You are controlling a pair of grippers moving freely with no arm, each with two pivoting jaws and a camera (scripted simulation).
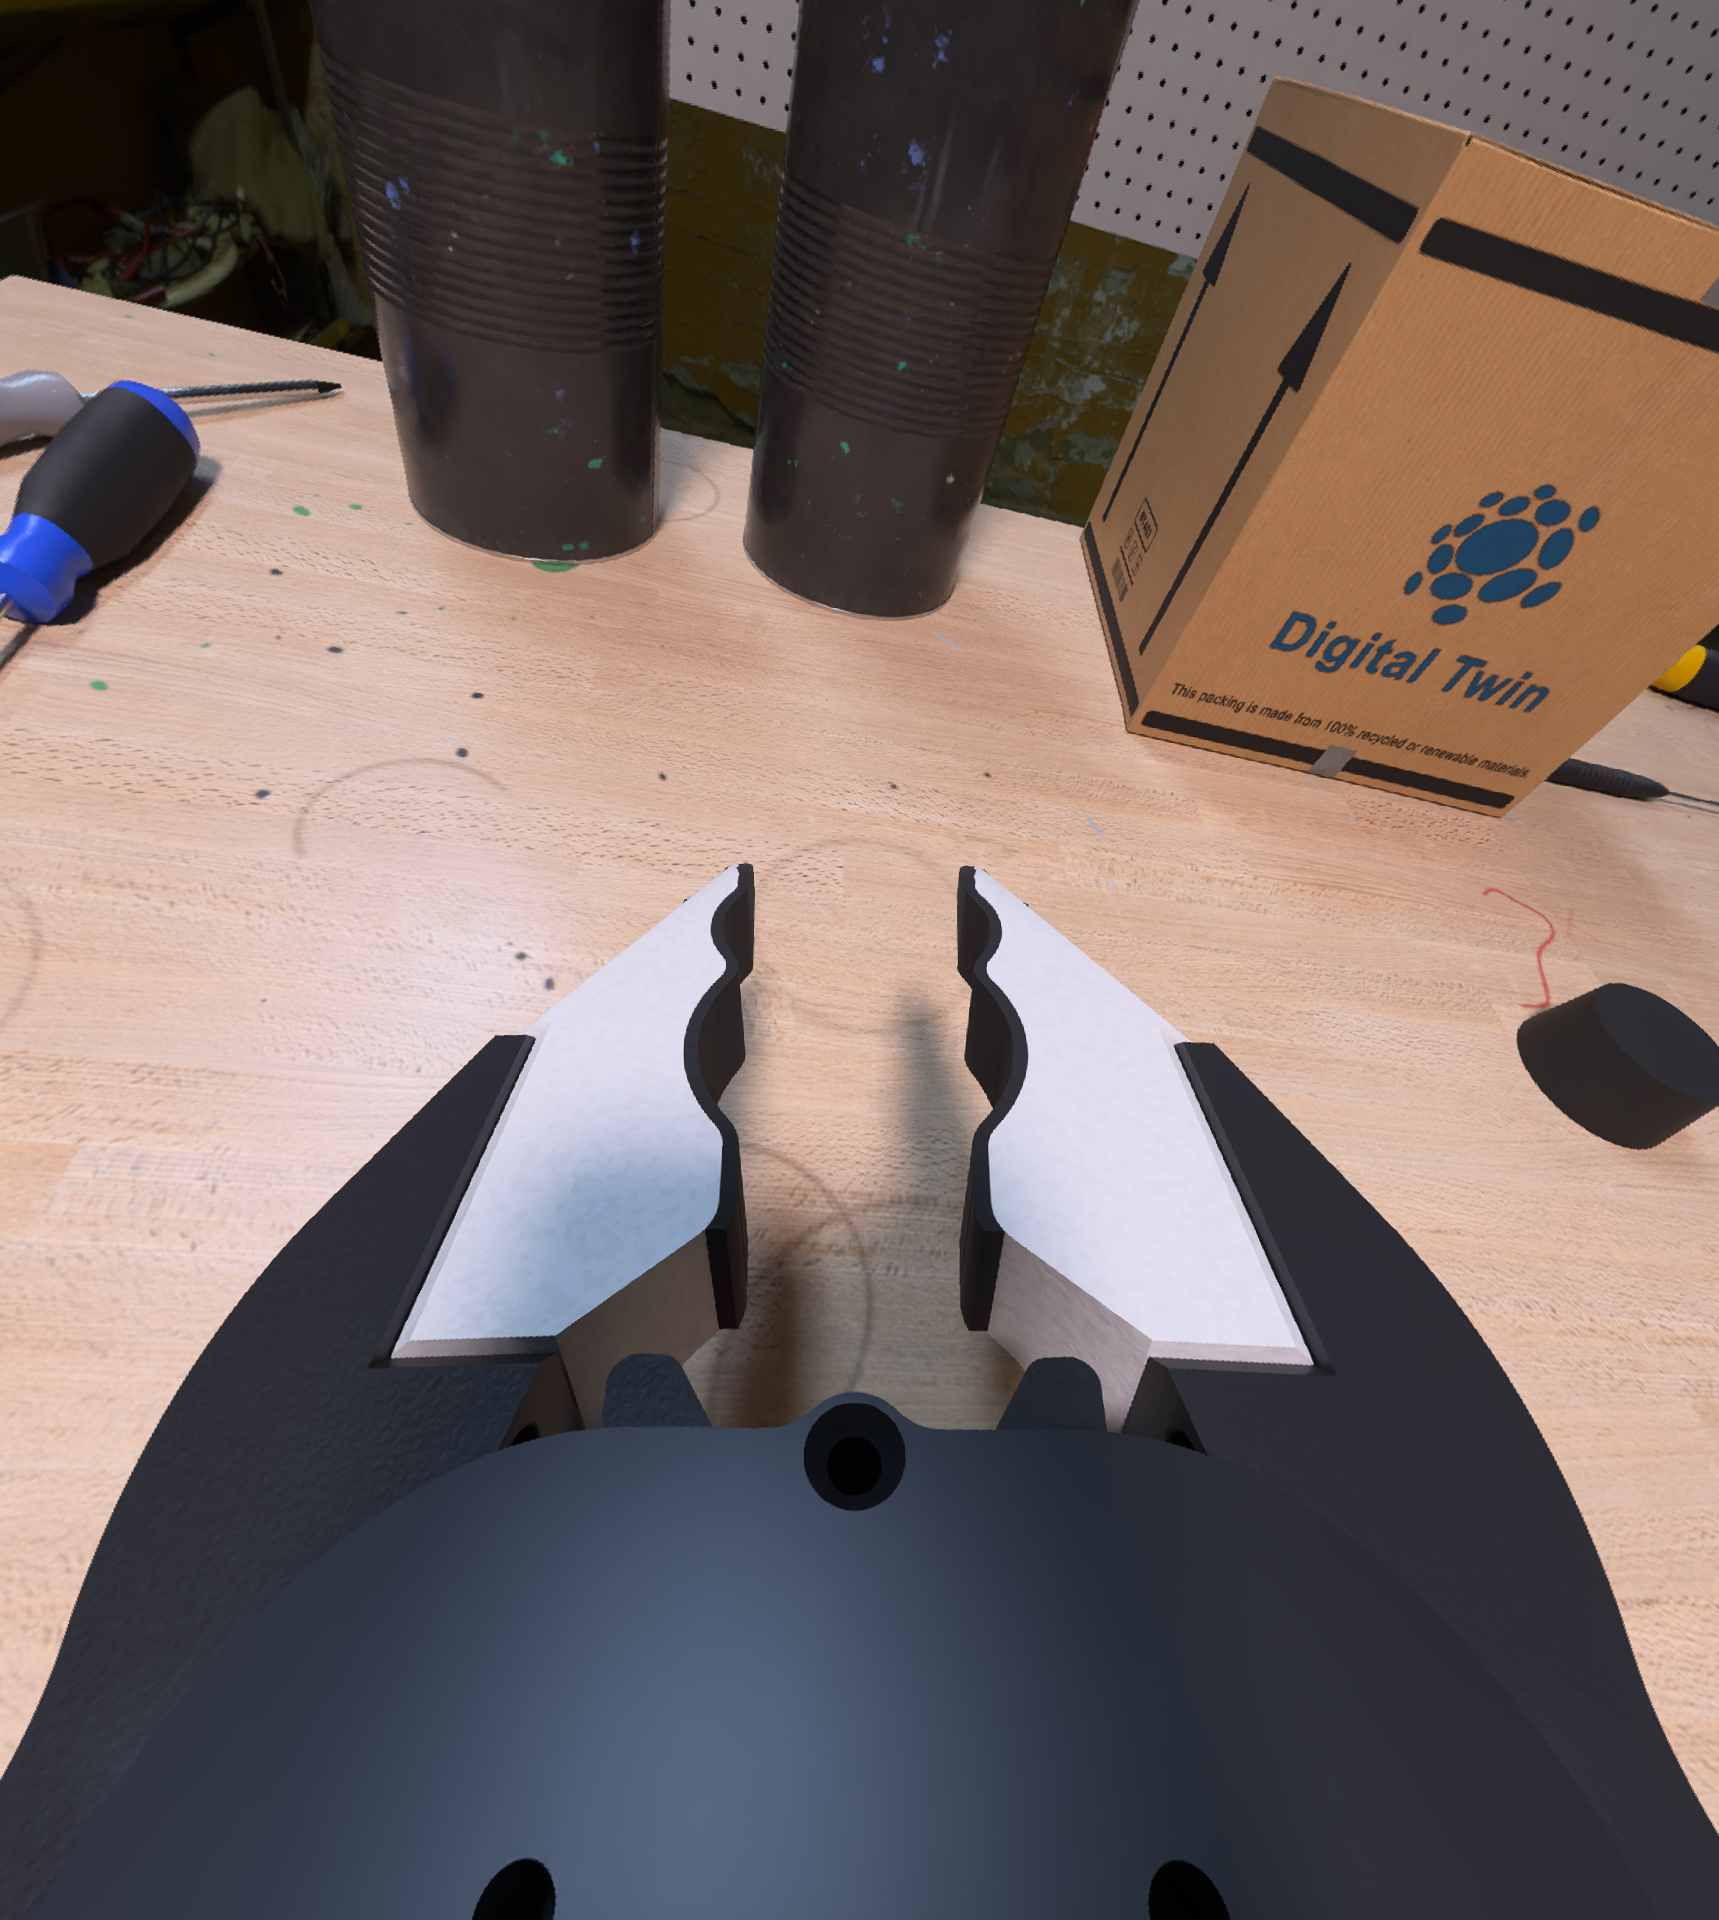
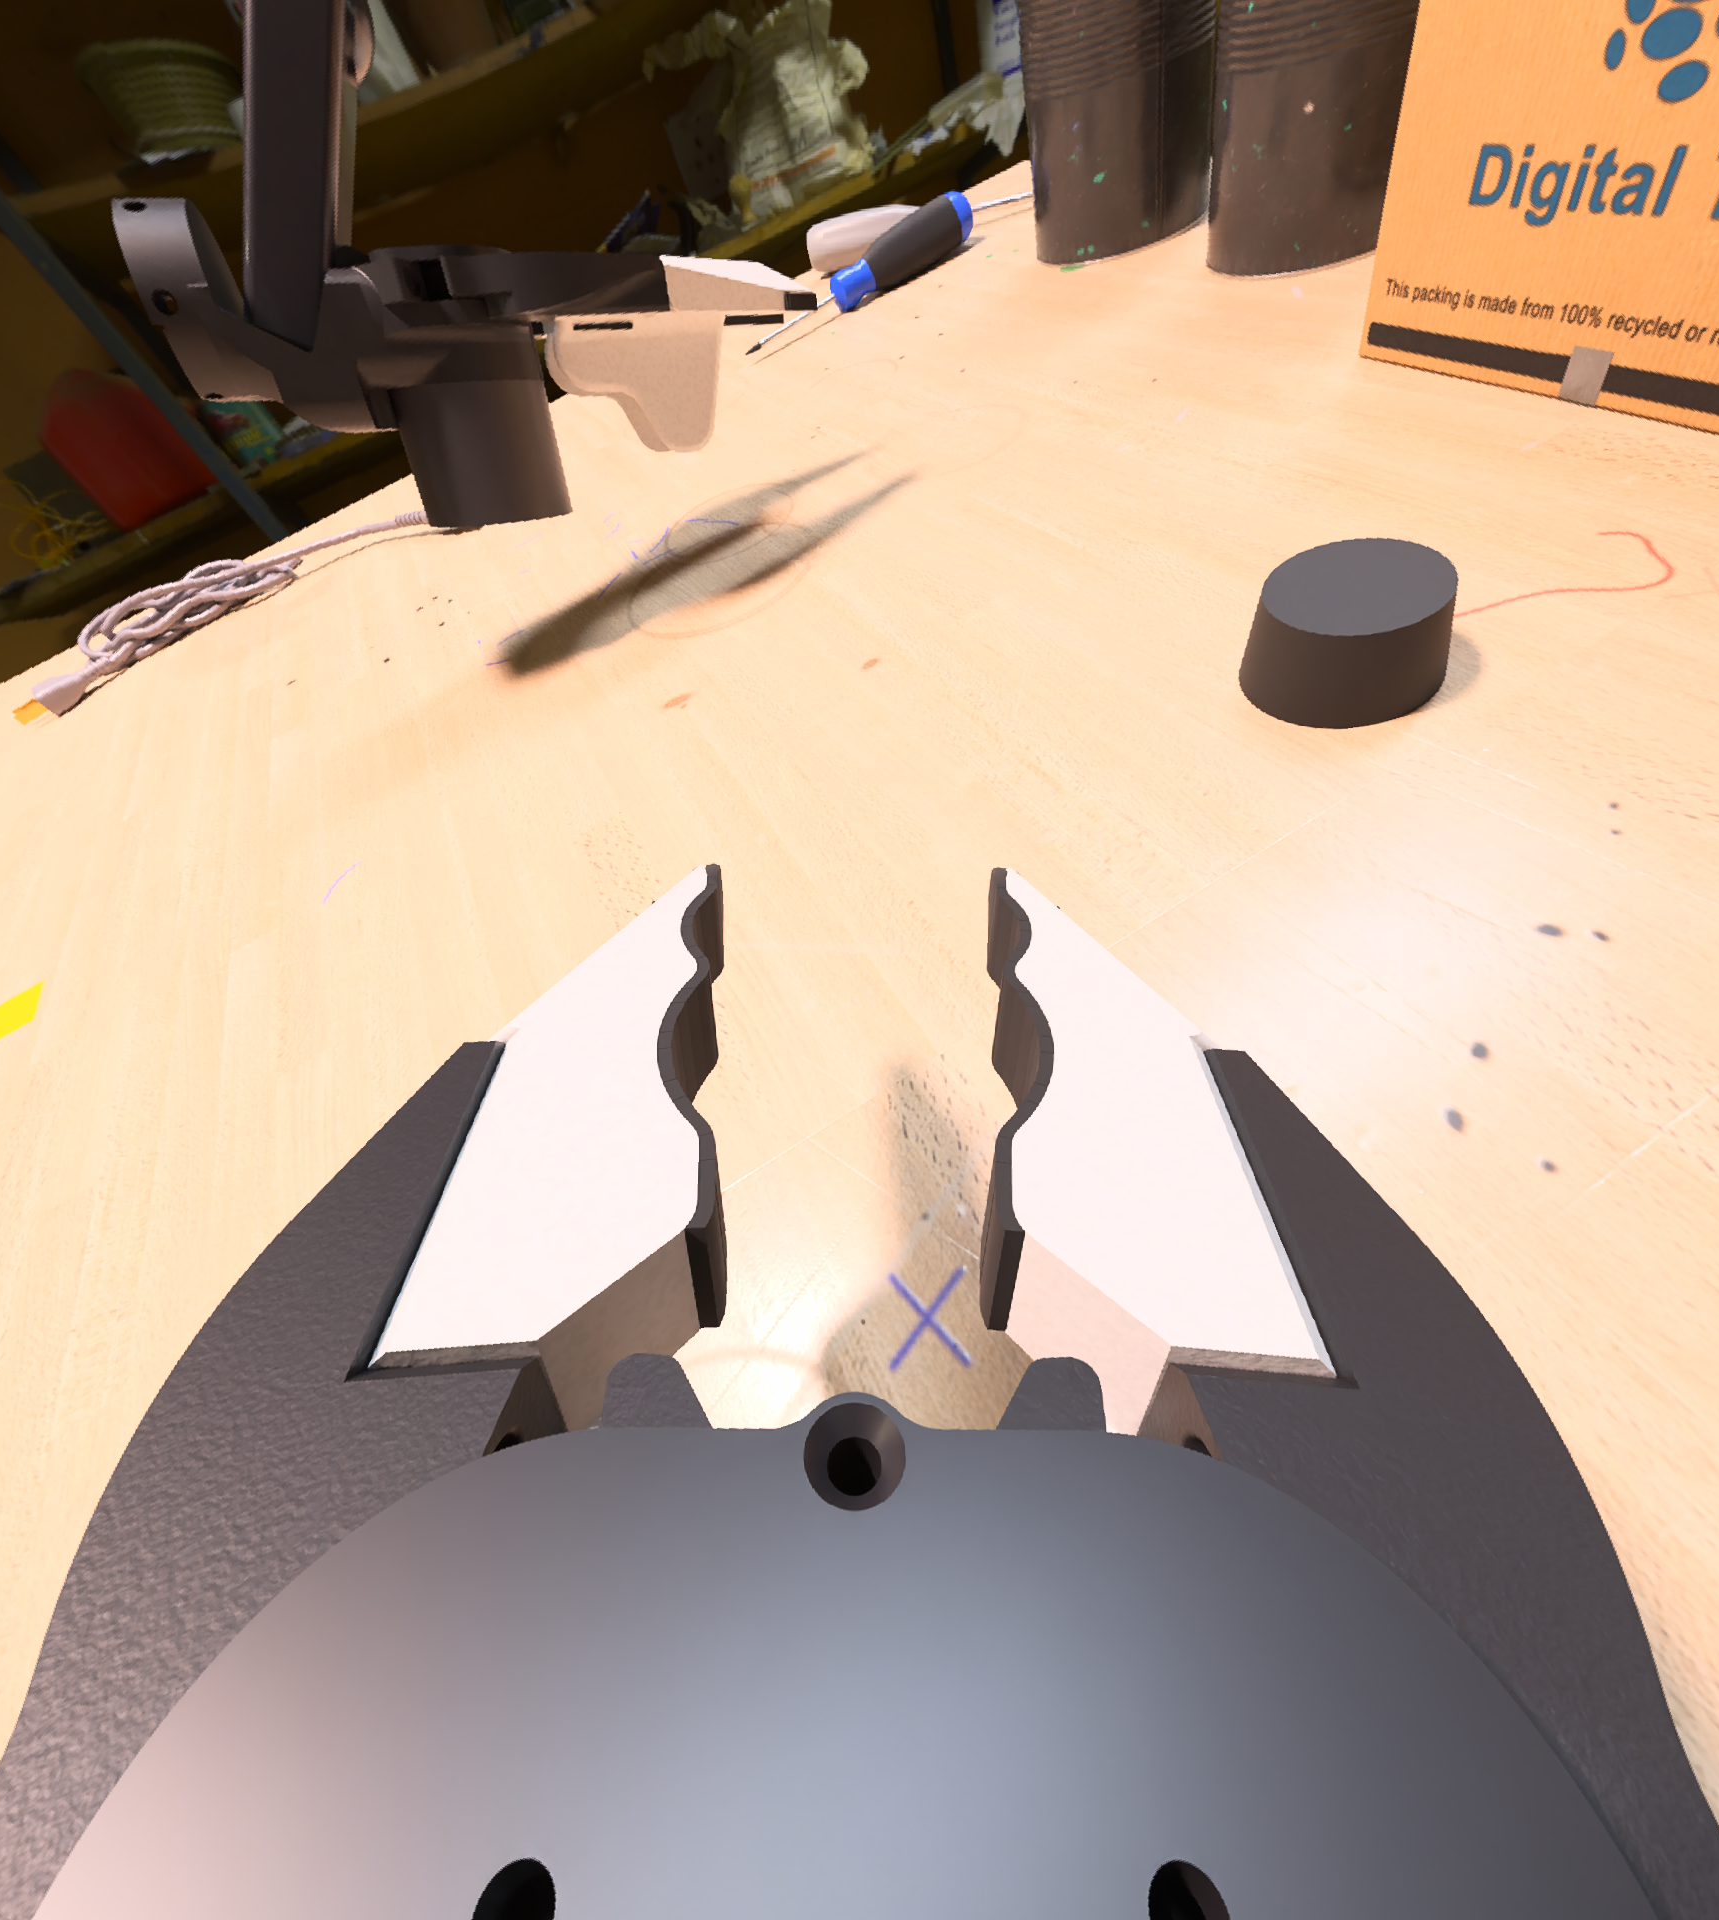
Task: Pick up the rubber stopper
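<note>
**Both grippers empty, stopper not yet reached**

Nearest to each camera is its own gripper body, and both pairs of jaws stand apart with only bare desk (image 2: 522,935) between them. So the left gripper (image 1: 855,883) holds nothing, and the right gripper (image 2: 855,883) holds nothing either.

The stopper (image 2: 1348,634) is a dark, short, tapered plug. It lies on the desk in front of the box (image 2: 1603,208), apart from it. From the right gripper it is ahead and to the right, well apart from the jaws. From the left gripper the stopper (image 1: 1626,1065) is far to the right, beside the jaws and not ahead of them.

I judge the step in hand is the approach, and the right gripper seems better placed for it. To do it well, it should turn to the right until the stopper sits in the middle of the gap, then go low and forward, keeping the jaws wide. Closing on the lower, wider part is safer, because the tapered sides may let the plug slip out.
</note>
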